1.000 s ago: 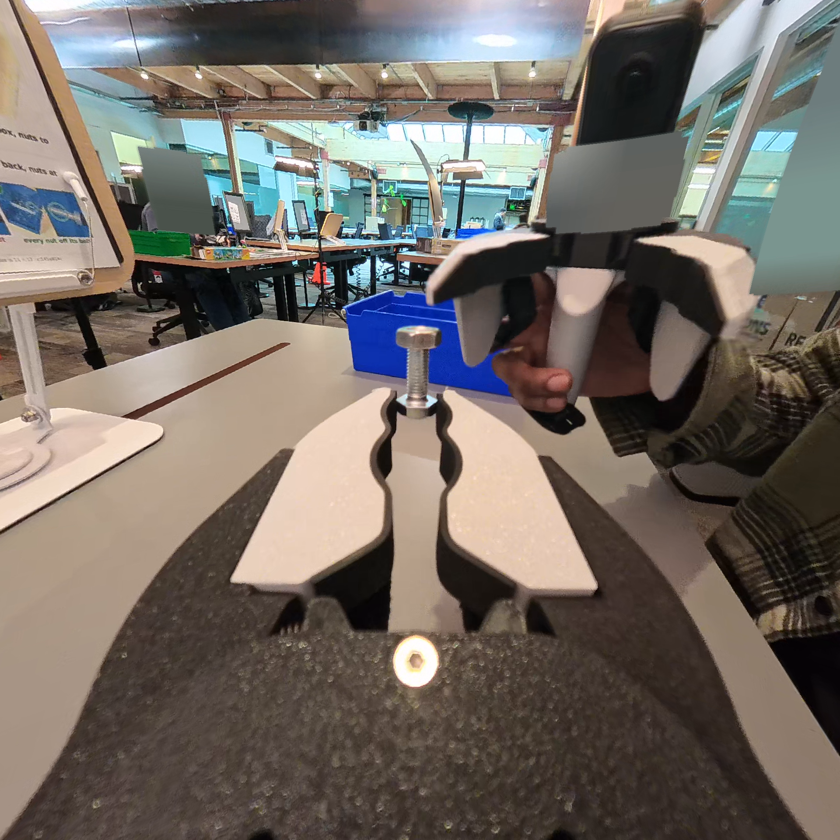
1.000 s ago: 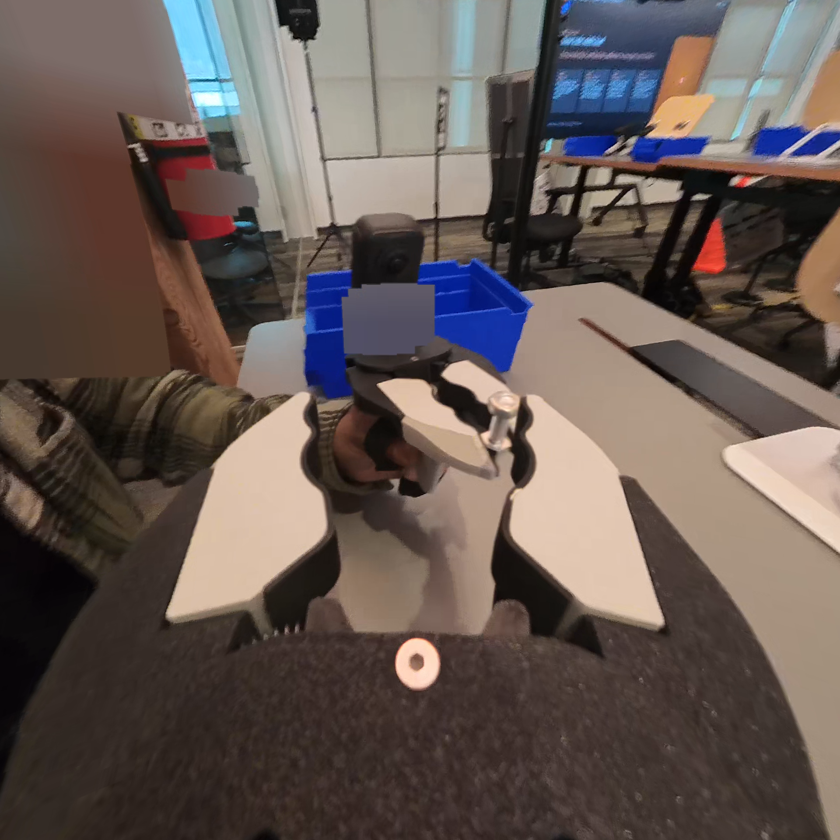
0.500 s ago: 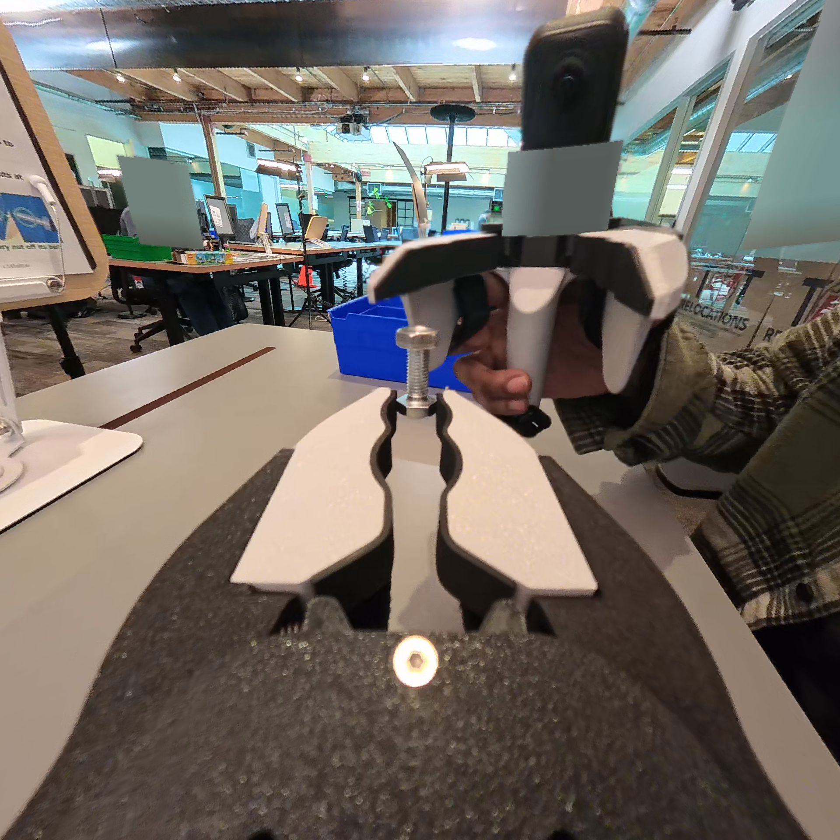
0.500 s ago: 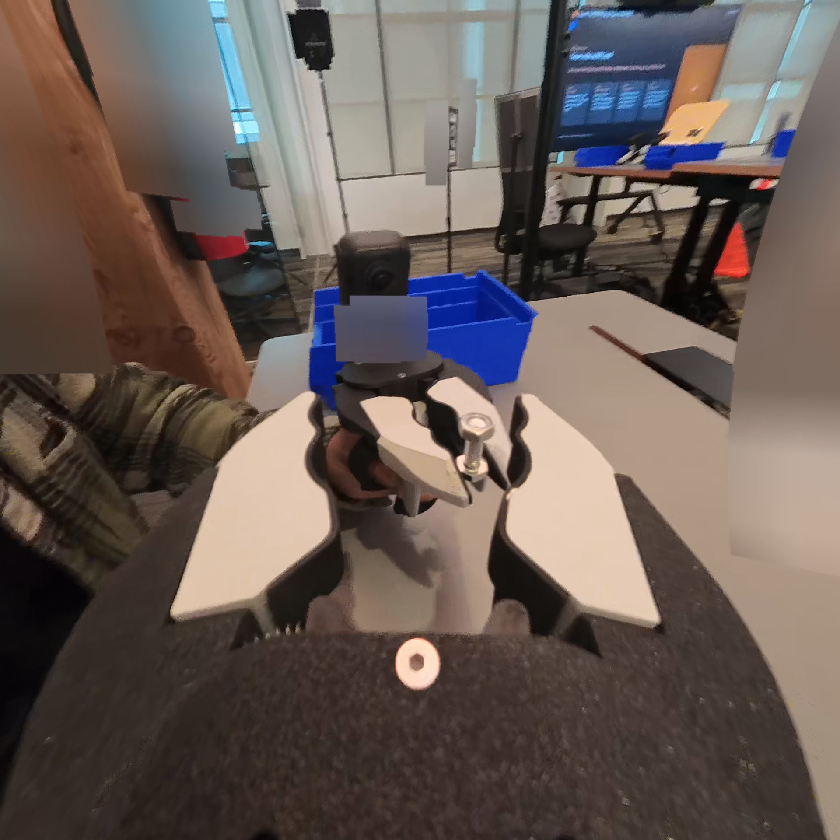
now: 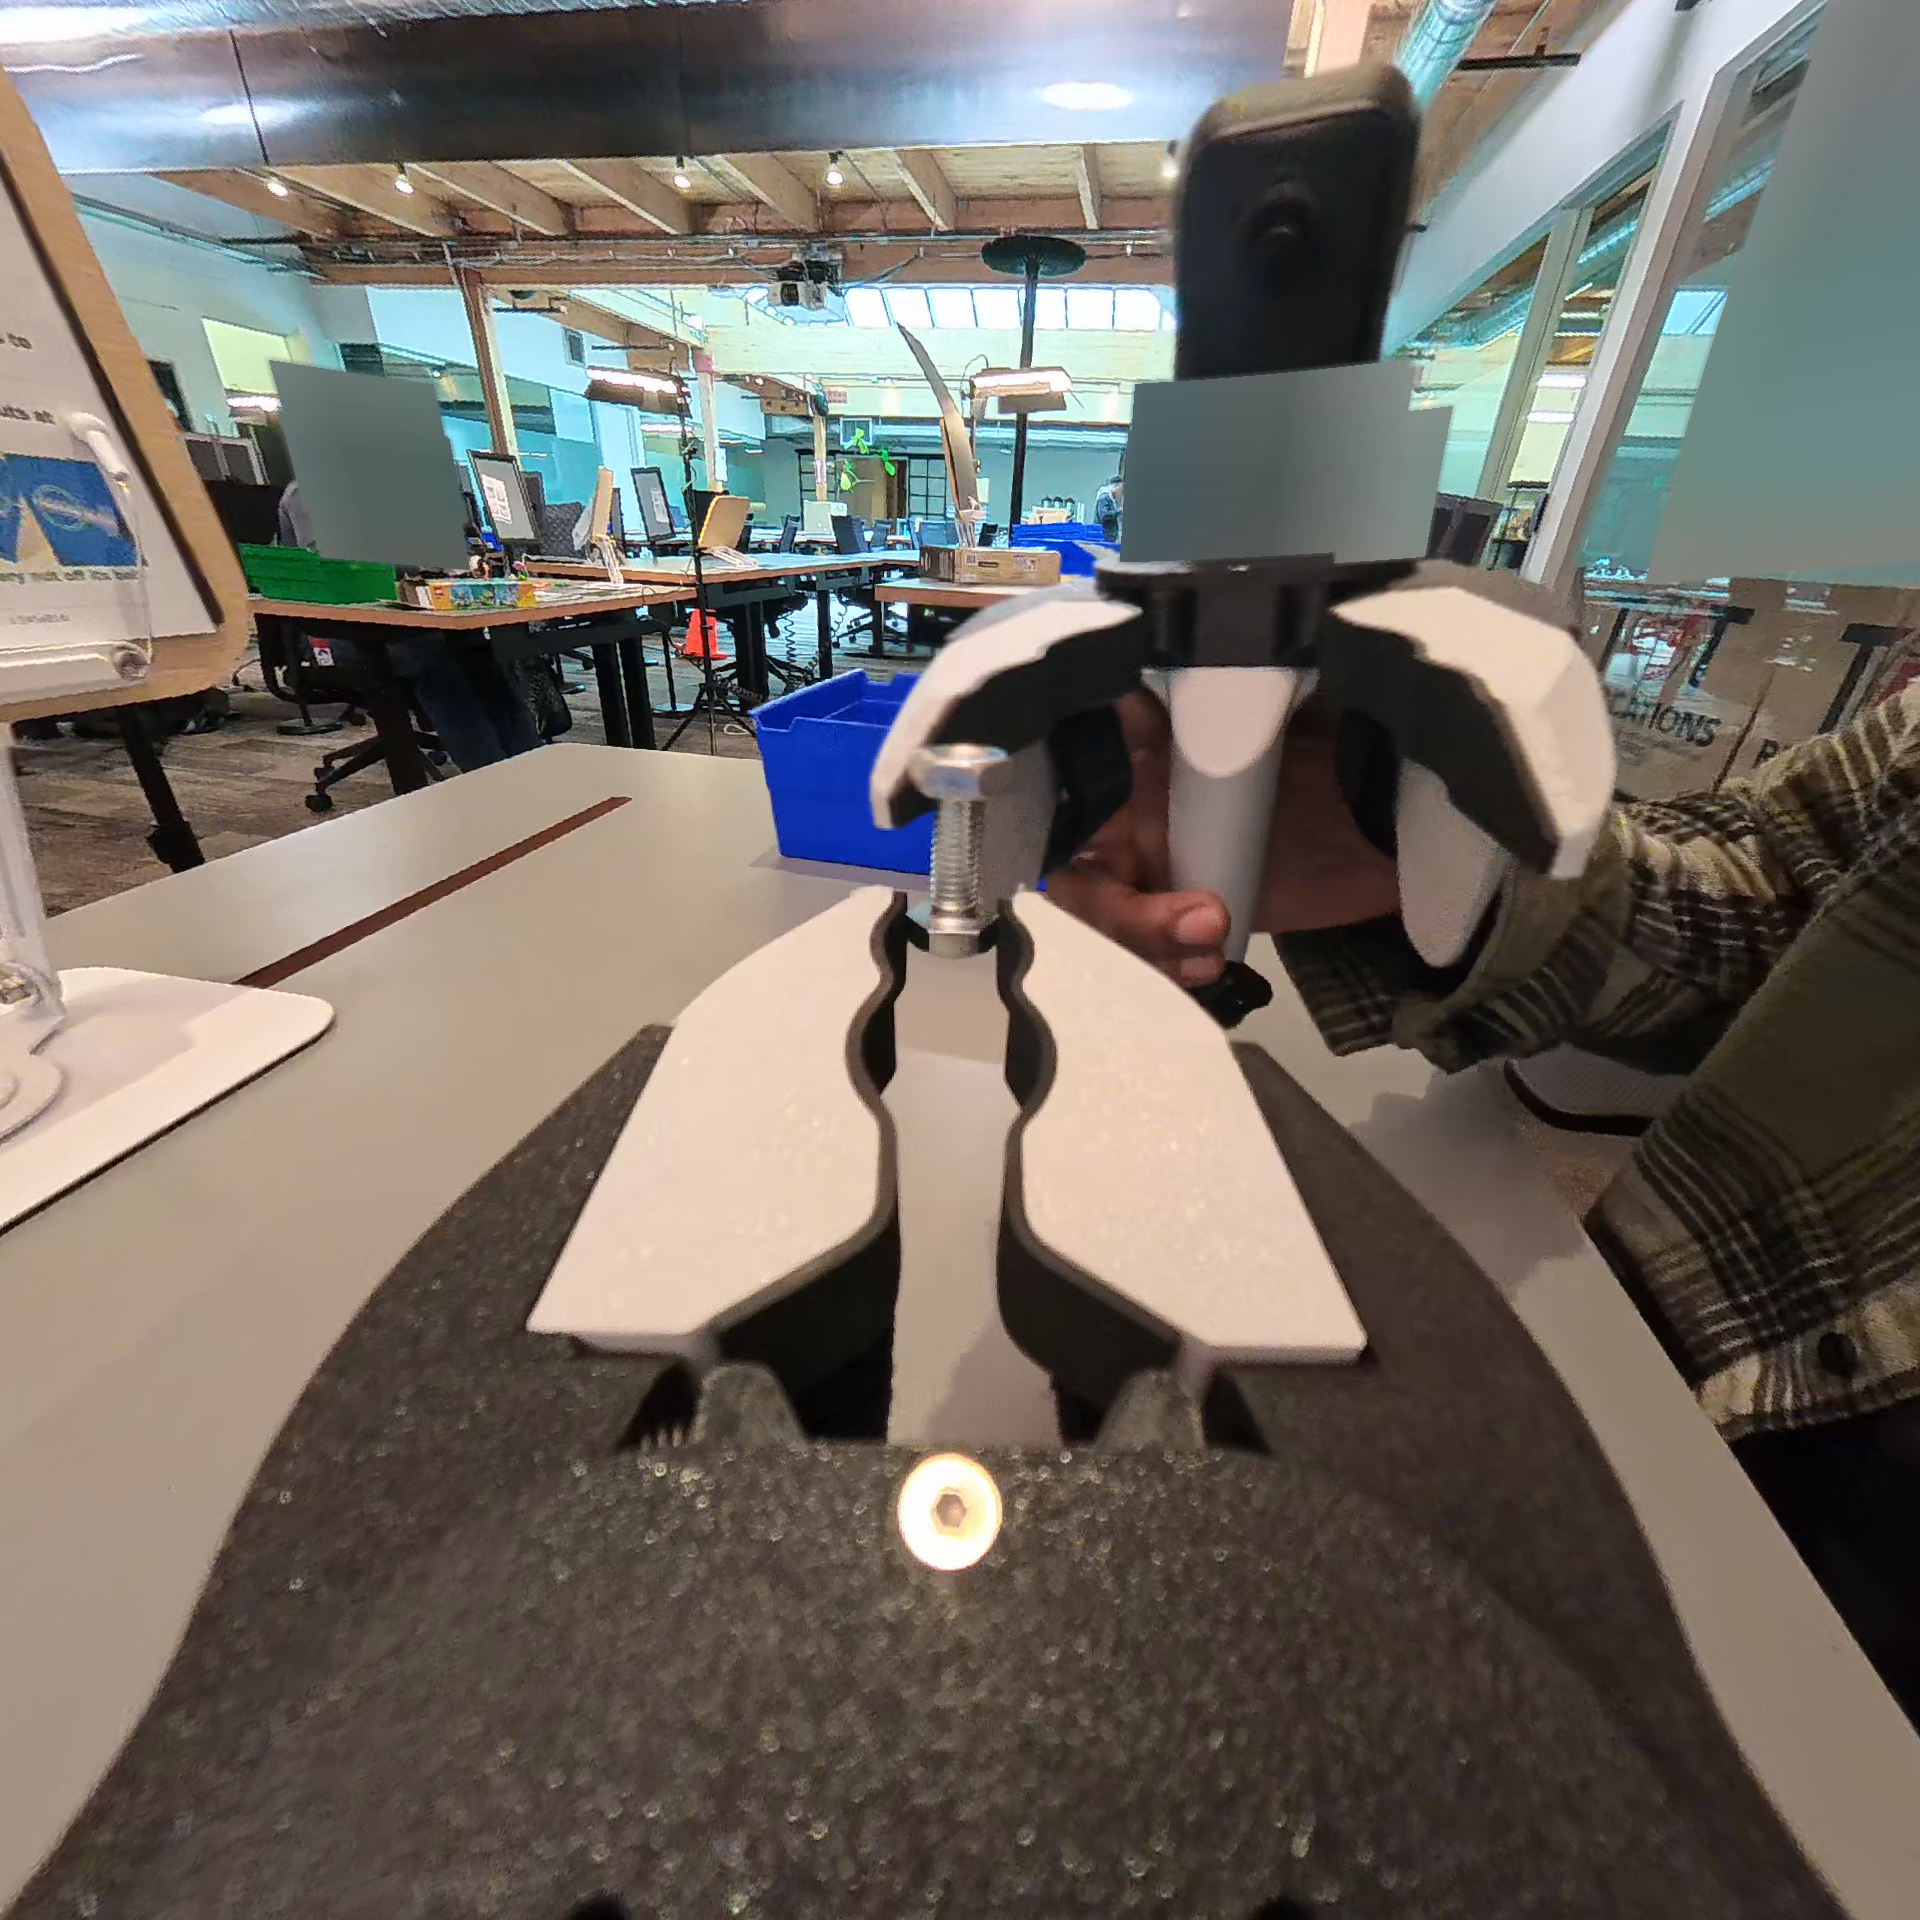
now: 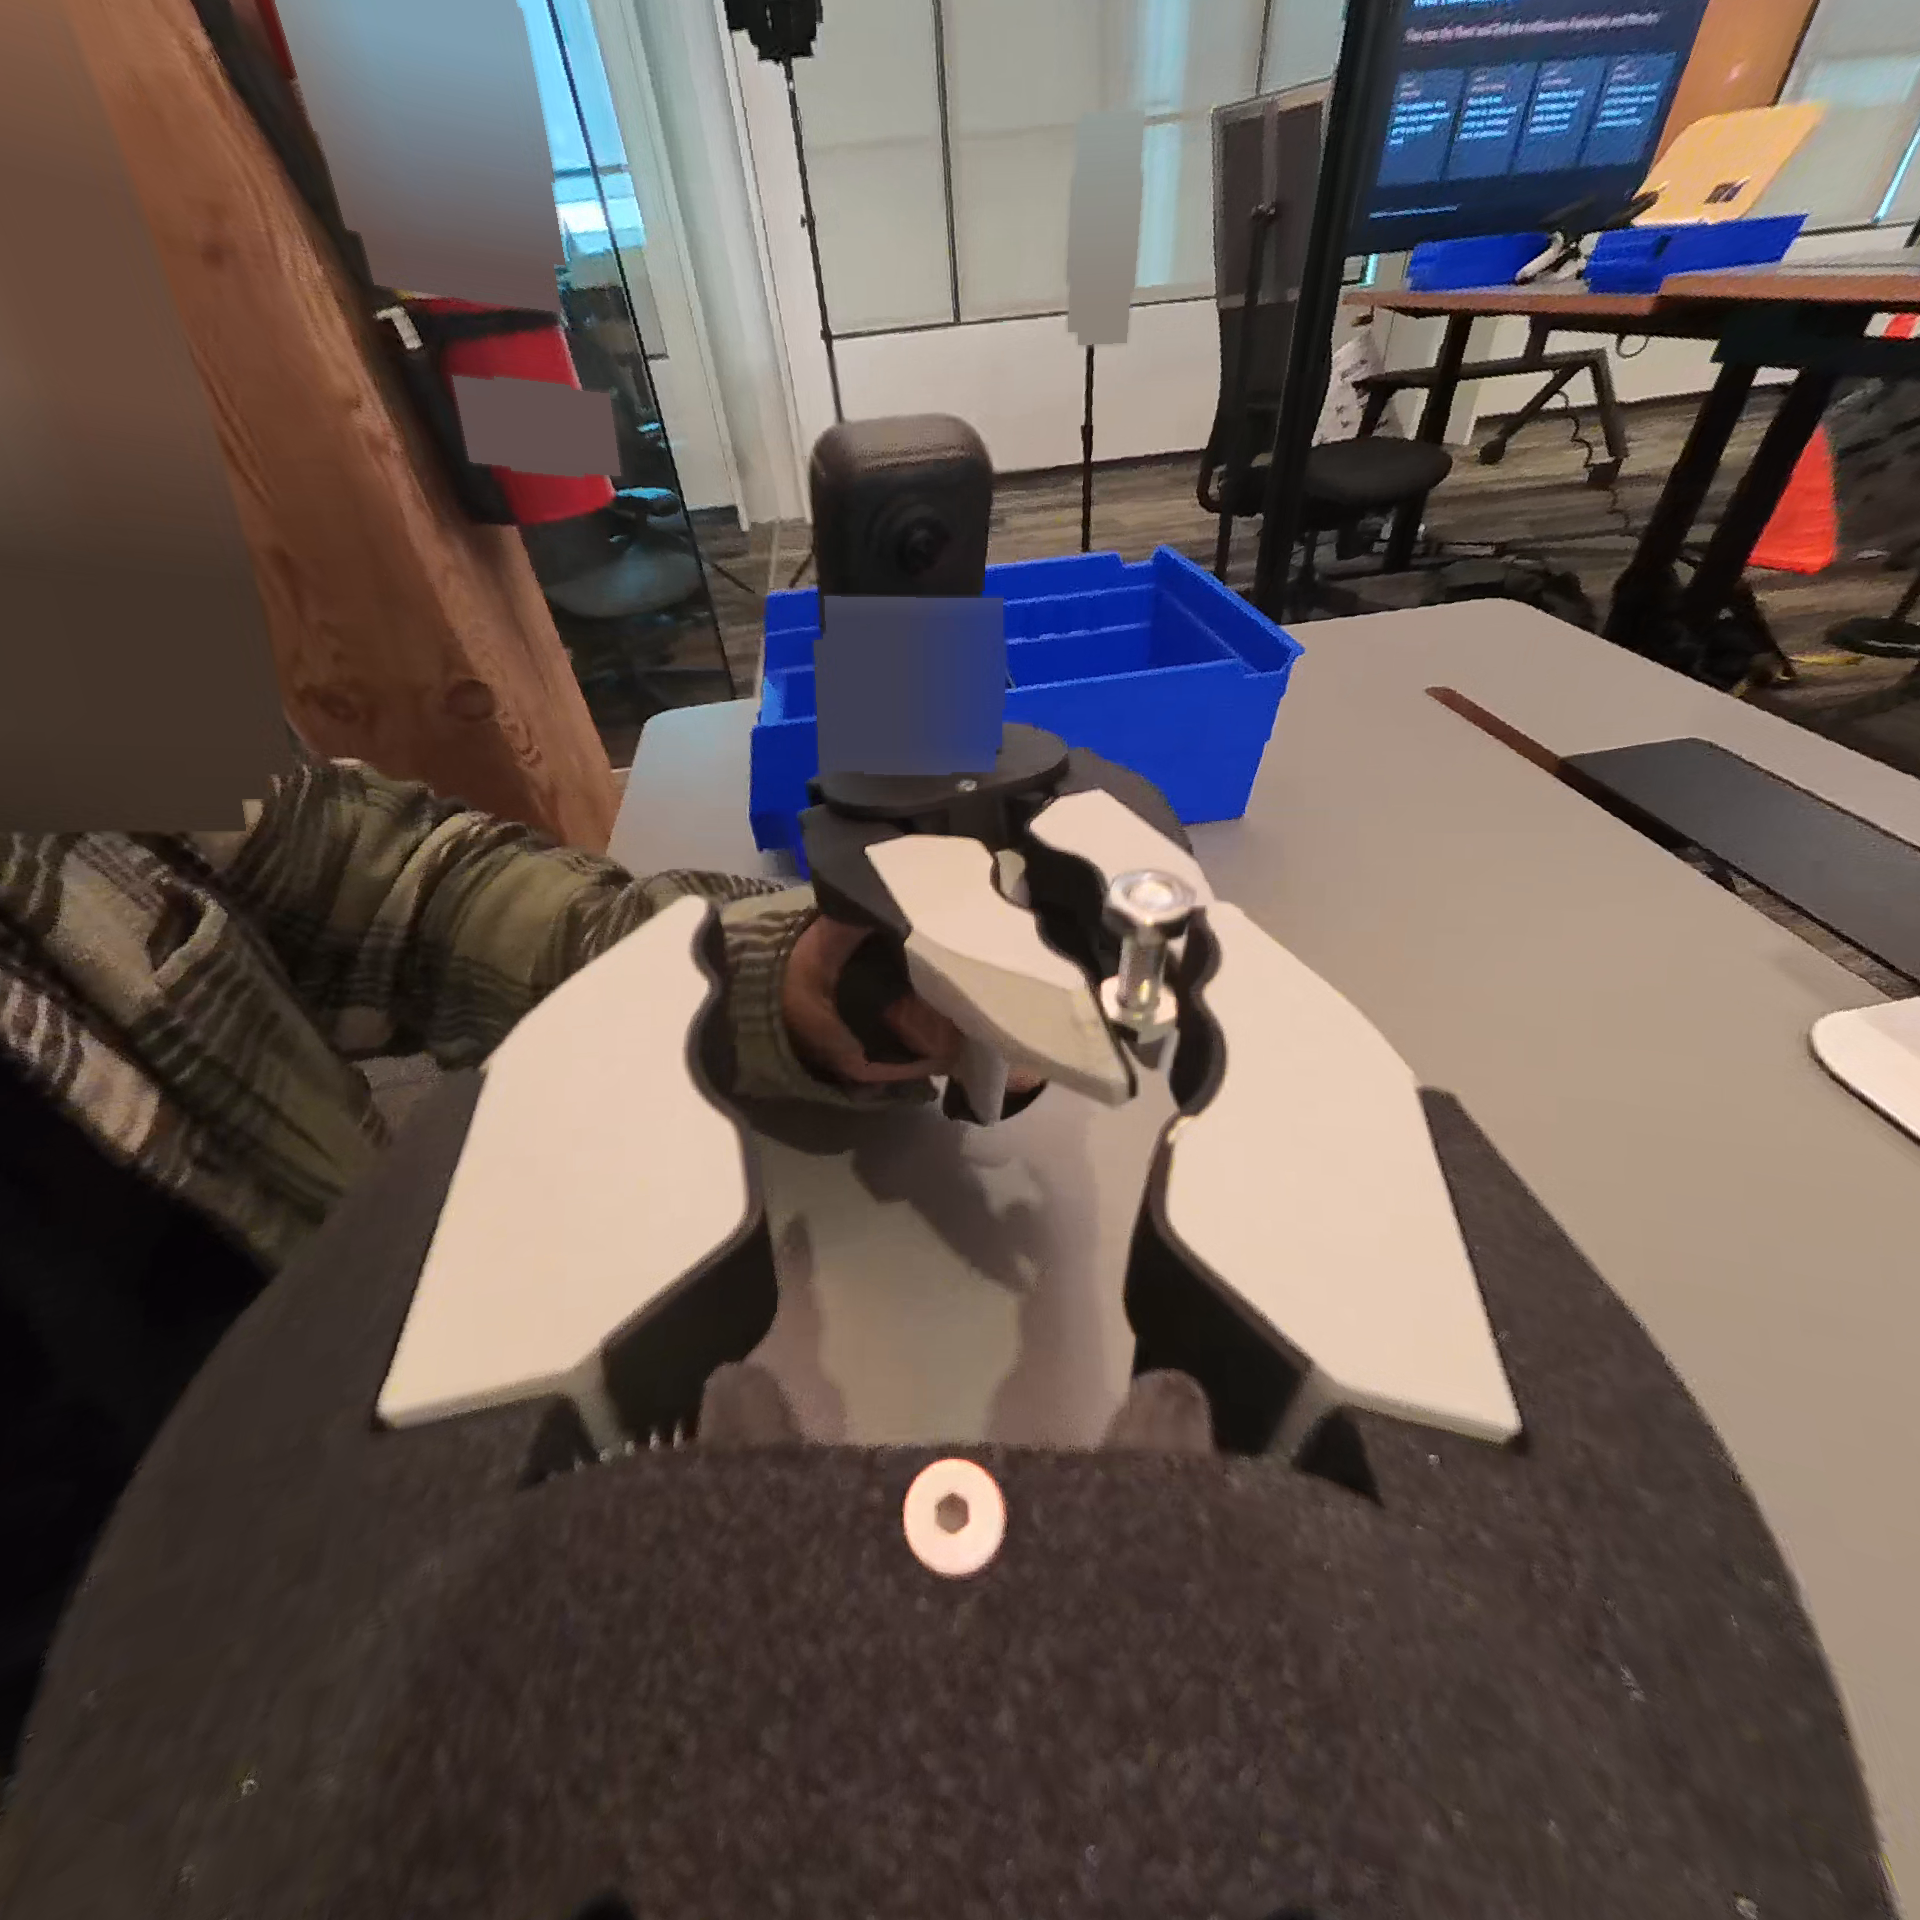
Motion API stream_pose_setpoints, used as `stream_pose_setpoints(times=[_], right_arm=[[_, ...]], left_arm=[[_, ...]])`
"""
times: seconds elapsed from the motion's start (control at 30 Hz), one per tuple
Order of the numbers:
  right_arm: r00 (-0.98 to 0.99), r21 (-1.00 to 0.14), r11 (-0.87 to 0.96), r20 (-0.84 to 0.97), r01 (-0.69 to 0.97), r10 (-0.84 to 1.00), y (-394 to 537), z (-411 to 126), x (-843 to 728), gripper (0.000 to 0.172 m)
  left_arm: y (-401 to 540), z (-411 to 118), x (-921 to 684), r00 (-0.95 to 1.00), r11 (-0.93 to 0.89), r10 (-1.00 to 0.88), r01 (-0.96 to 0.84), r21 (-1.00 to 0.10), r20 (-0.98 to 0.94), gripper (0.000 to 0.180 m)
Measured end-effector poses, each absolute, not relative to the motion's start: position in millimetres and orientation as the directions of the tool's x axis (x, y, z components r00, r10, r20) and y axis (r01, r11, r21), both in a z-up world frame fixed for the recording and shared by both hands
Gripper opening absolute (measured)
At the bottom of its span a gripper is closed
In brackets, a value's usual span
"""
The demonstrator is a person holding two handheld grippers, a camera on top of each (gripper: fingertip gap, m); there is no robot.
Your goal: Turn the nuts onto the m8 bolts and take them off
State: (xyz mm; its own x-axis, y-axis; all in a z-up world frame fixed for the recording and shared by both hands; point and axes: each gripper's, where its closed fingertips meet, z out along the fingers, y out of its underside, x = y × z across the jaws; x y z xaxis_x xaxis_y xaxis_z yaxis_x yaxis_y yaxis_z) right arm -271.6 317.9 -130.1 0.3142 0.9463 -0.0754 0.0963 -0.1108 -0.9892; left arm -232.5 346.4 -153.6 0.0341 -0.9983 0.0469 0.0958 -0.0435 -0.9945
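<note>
A silver bolt [image 5: 956,831] stands upright, head up, with a silver nut [image 5: 958,935] on its lower end. My left gripper [image 5: 951,930] is shut on the nut and holds it above the grey table [image 5: 520,987]. It also shows in the right wrist view [image 6: 1132,1039], with the bolt [image 6: 1143,956] and the nut [image 6: 1138,1008]. My right gripper [image 6: 961,956] is wide open. The bolt head lies between its fingers, close to the right-hand finger [image 6: 1299,1091], with no pad pressing on it. The right gripper also shows in the left wrist view [image 5: 1236,748], just behind the bolt.
A blue bin [image 6: 1143,665] stands on the table behind the grippers. A white stand base [image 5: 156,1060] with a sign board [image 5: 62,520] is at the left. A black pad [image 6: 1766,831] lies at the right. A person's plaid sleeve [image 5: 1714,987] reaches in.
My right gripper has moved in toward the bolt until its open fingers straddle the bolt head. My left gripper keeps its hold on the nut.
</note>
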Motion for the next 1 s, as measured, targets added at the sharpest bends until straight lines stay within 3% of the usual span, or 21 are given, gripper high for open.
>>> stream_pose_setpoints(times=[0.1, 0.3, 0.47, 0.6, 0.77, 0.83, 1.0], right_arm=[[0.327, -0.991, -0.101, -0.068, 0.085, 0.943, 311, -128, -263, 0.076], [0.353, -0.993, -0.107, -0.083, 0.049, 0.932, 327, -122, -264, 0.084], [0.33, -0.992, -0.11, -0.083, 0.063, 0.94, 309, -126, -264, 0.078], [0.395, -0.995, -0.096, -0.074, 0.037, 0.916, 325, -120, -257, 0.084], [0.321, -0.989, -0.131, -0.104, 0.062, 0.941, 318, -128, -271, 0.084], [0.335, -0.991, -0.1, -0.064, 0.091, 0.94, 310, -130, -265, 0.077], [0.377, -0.994, -0.104, -0.086, 0.028, 0.922, 326, -121, -258, 0.083]], left_arm=[[351, -154, -235, 0.046, -0.054, -0.997, 0.098, -0.994, 0.059, 0.016], [347, -156, -231, 0.037, -0.047, -0.998, 0.088, -0.995, 0.051, 0.016], [353, -154, -236, 0.058, -0.056, -0.996, 0.096, -0.994, 0.061, 0.016], [349, -155, -233, 0.043, -0.052, -0.997, 0.095, -0.994, 0.056, 0.016], [350, -155, -234, 0.054, -0.045, -0.997, 0.093, -0.995, 0.05, 0.016], [353, -154, -236, 0.062, -0.048, -0.997, 0.094, -0.994, 0.054, 0.016], [349, -156, -232, 0.042, -0.05, -0.998, 0.091, -0.995, 0.054, 0.016]])
